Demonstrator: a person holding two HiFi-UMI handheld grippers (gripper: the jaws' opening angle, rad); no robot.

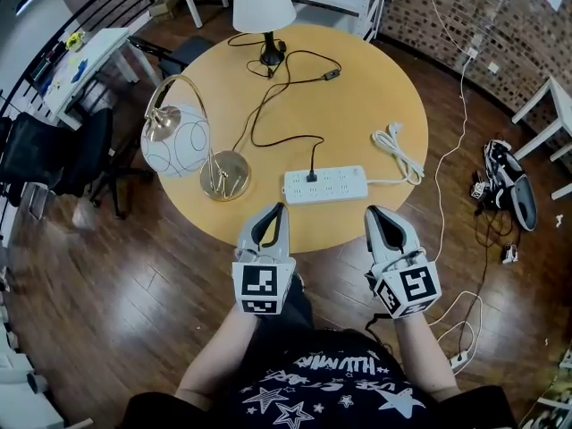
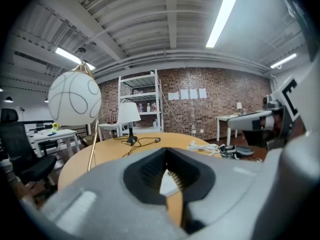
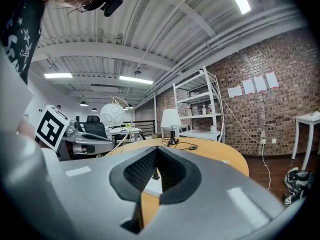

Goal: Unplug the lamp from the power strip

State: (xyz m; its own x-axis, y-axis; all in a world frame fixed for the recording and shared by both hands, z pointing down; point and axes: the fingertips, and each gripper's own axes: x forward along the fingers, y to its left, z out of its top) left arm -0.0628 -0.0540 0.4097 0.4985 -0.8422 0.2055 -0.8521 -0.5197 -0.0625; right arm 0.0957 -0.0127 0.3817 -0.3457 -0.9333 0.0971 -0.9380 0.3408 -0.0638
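- White power strip [image 1: 324, 185] lies flat near the front edge of the round wooden tabletop [image 1: 357, 105], just ahead of both grippers; one black plug [image 1: 312, 175] stands upright in its far row, towards the left end
- its cord [image 1: 314, 157] loops back across the wood to the lamp [image 1: 263, 5] with the white shade at the far side, so this looks like the plug to pull
- left tongs [image 1: 278, 209] and right tongs [image 1: 374, 212] hover at the near edge, one towards each end of the strip; both pairs are closed tip to tip with nothing between them
- the task seems barely begun: plug seated, nothing touched
- to do the step well, one pair must first open, then come down over the plug body from above and grip its sides, not the cord
- the strip is light and loose on smooth wood, so it would likely lift with the plug; pressing the other closed pair down on a bare part of the strip should hold it
- pull straight up along the pins; a sideways tug risks dragging the strip
- keep clear of the globe lamp [image 1: 174, 139] to the left, whose brass base sits near the strip, and the coiled white cable [image 1: 399, 155] to the right
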